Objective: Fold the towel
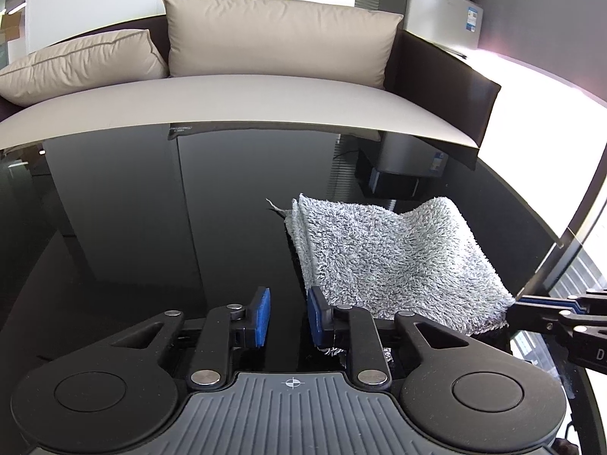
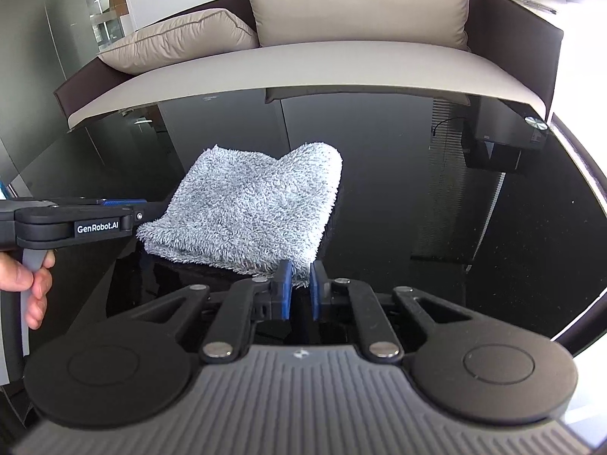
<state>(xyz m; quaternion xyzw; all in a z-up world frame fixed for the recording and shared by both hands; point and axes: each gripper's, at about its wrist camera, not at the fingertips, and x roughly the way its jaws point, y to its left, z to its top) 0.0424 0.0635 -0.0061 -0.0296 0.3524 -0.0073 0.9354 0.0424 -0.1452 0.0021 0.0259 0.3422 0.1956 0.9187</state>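
A grey fluffy towel (image 1: 387, 258) (image 2: 250, 208) lies folded on the glossy black table (image 1: 151, 227), its far side humped up. In the left wrist view my left gripper (image 1: 288, 303) stands just left of the towel's near-left corner. Its blue pads (image 1: 261, 313) are apart with only bare table between them, and the right finger lies over the towel's edge. From the side, the left gripper (image 2: 151, 208) reaches the towel's left edge. My right gripper (image 2: 300, 284) is shut on the towel's near-right corner, with fringe showing between its pads. The right gripper (image 1: 519, 305) also shows at that corner.
A beige sofa seat (image 1: 227, 102) with two cushions (image 1: 280, 38) runs along the table's far edge. A small fridge with a microwave (image 1: 444, 3) stands at the back right. A person's hand (image 2: 30, 284) holds the left gripper's handle. The table's rounded rim (image 2: 592, 197) curves on the right.
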